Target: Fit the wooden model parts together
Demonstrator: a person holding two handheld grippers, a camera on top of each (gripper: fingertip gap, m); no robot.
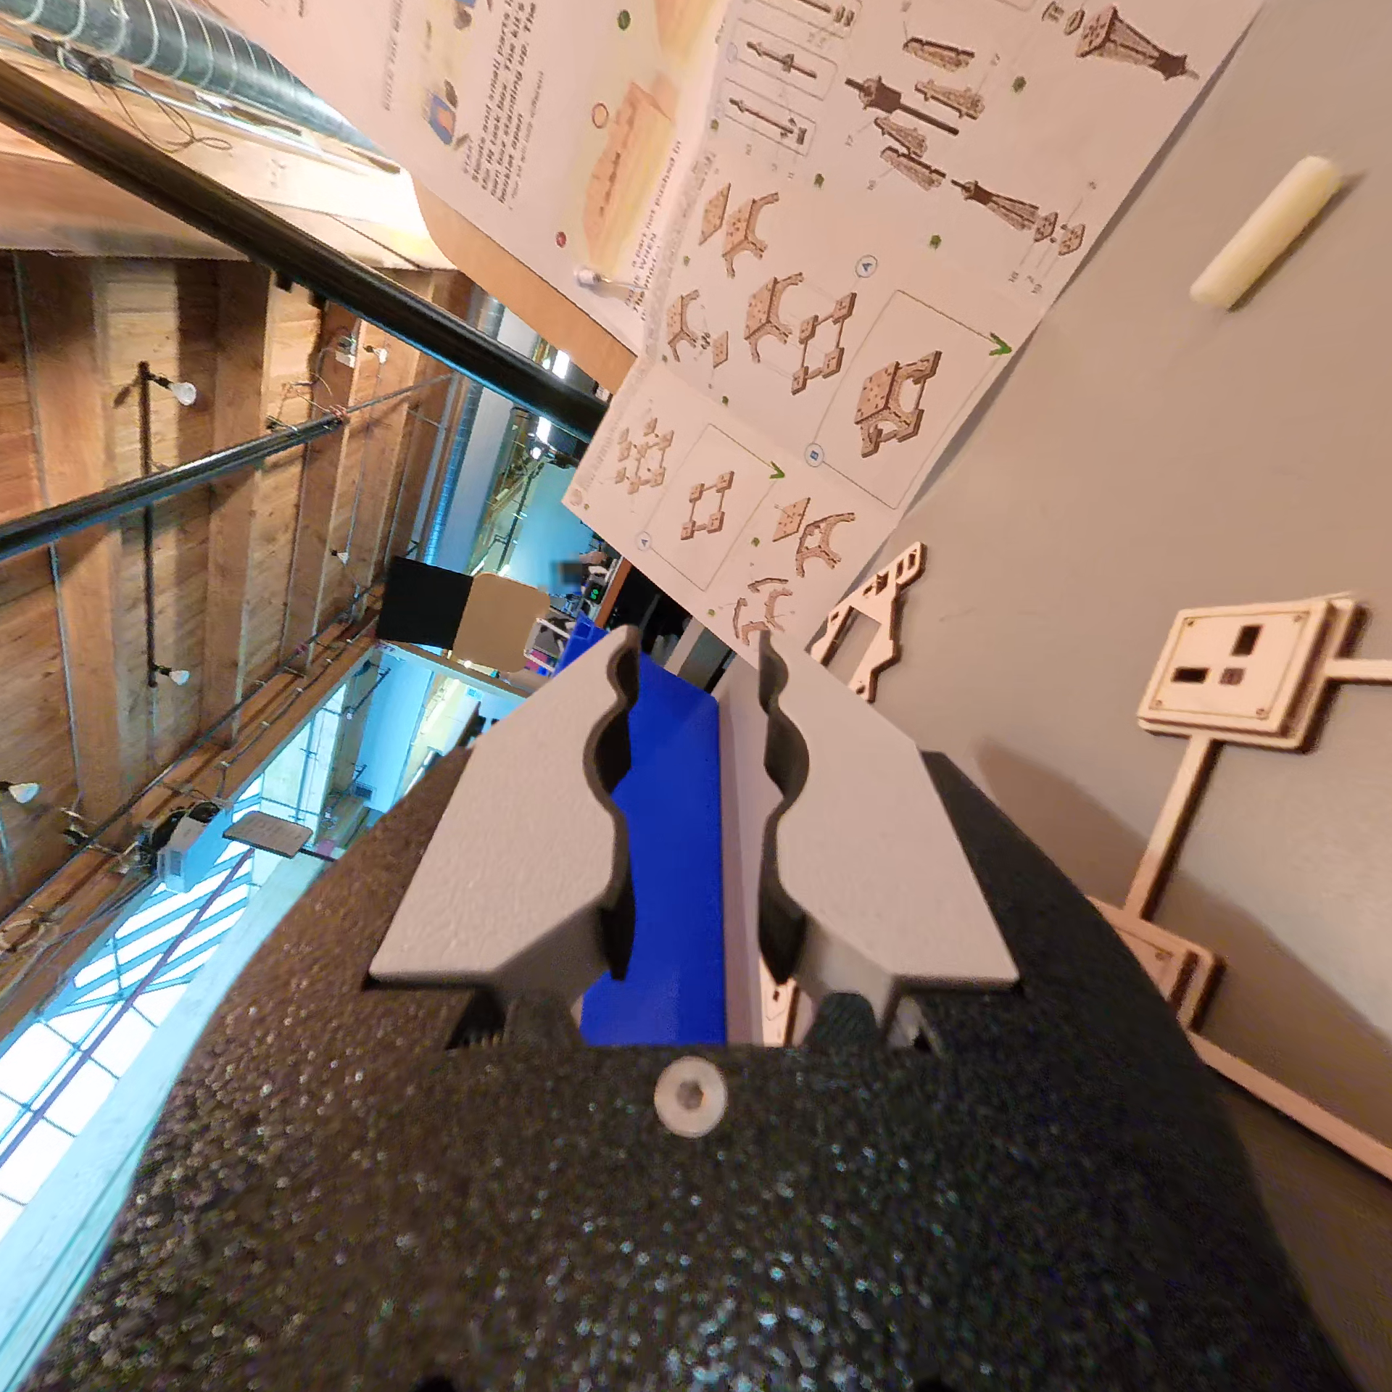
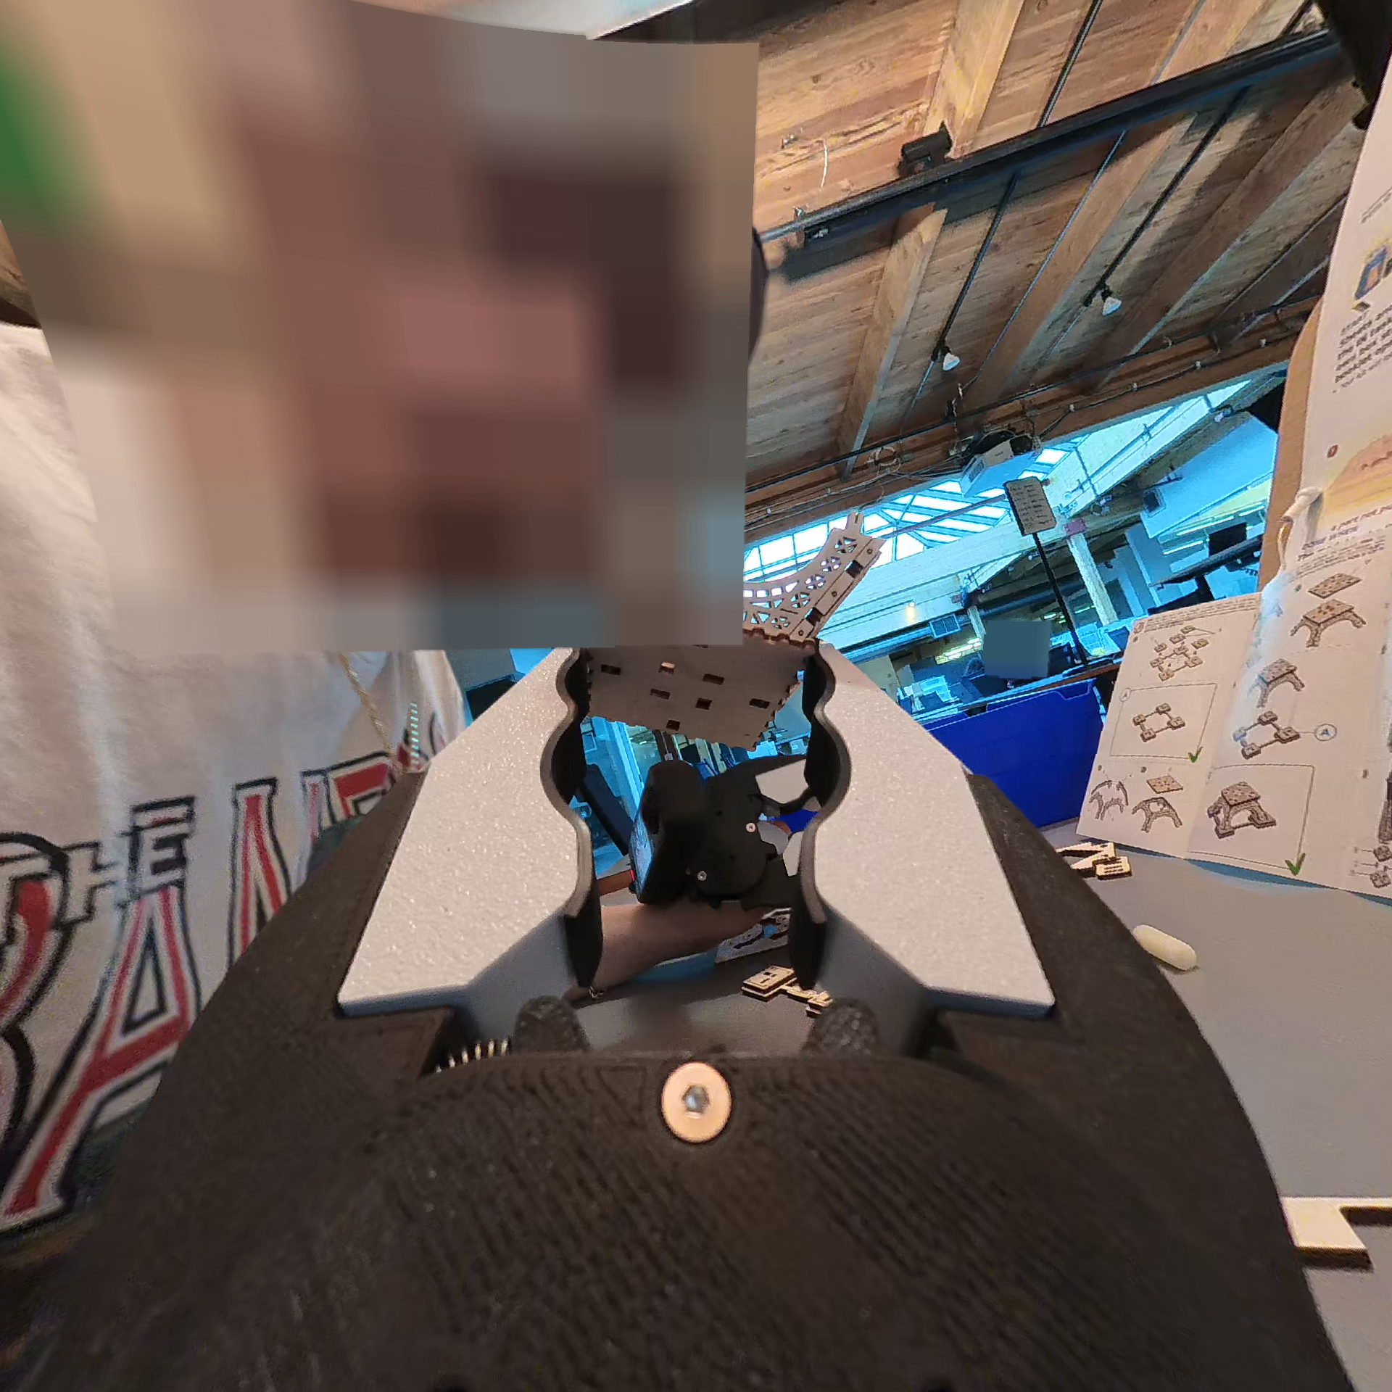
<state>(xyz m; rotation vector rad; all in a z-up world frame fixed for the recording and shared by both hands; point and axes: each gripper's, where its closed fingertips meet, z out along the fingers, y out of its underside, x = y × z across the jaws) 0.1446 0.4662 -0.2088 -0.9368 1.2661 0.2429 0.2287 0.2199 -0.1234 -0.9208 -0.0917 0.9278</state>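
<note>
Your right claw (image 2: 693,697) grips the part-built wooden tower base (image 2: 682,697) at its fingertips, raised well above the bench (image 2: 1235,1054). Your left claw (image 1: 697,663) stands open and empty, tilted beside the instruction sheet (image 1: 821,301). Loose wooden pieces (image 1: 1258,667) lie unfitted, so much assembly likely remains.

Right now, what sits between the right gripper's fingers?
The right wrist view shows the perforated wooden model base between the right gripper's fingertips, apparently clamped.
</note>
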